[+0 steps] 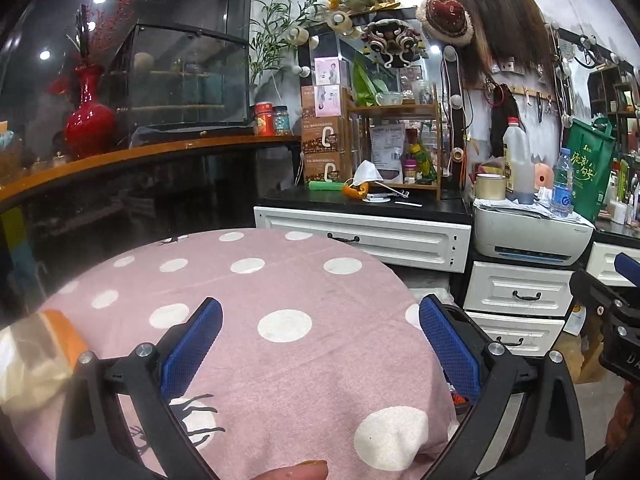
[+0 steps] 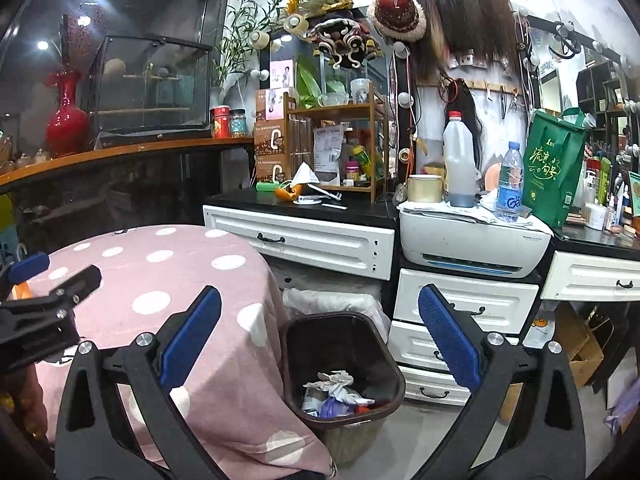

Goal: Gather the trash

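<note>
A dark trash bin stands on the floor beside a round table with a pink polka-dot cloth; crumpled paper and wrappers lie in it. My right gripper is open and empty, above and in front of the bin. My left gripper is open and empty over the pink cloth. An orange and clear wrapper lies at the cloth's left edge, left of the left gripper. On the black counter lie a white face mask and orange peel.
White drawers and a printer carrying bottles stand right of the bin. A green bag sits on the counter. A red vase and a glass case stand on the wooden ledge at left. Cardboard boxes sit at far right.
</note>
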Tool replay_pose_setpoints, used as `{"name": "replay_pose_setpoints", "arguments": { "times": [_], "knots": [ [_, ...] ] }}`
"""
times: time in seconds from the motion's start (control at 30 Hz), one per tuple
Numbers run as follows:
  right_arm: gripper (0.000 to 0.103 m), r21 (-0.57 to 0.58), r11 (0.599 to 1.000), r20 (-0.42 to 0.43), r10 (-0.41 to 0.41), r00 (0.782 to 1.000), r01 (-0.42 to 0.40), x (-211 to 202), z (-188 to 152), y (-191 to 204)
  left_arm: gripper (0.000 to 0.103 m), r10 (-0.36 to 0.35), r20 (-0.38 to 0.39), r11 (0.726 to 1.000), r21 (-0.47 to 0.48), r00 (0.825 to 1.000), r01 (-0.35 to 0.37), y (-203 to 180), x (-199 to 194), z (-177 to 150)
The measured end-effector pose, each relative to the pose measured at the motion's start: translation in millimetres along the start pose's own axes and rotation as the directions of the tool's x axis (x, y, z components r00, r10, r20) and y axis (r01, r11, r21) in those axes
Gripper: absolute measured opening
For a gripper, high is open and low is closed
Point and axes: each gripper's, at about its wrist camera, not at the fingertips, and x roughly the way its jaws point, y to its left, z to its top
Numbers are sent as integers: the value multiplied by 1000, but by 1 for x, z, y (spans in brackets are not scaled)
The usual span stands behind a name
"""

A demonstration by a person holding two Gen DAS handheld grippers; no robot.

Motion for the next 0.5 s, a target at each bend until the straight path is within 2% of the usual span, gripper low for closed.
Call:
{"name": "replay_pose_setpoints", "arguments": {
  "times": [0.5],
  "knots": [
    [97,9,1000,0,-4,1000,4,0,-1,-1,97,2,22,1000,-16,1000,-1,2,-6,-3]
  ]
}}
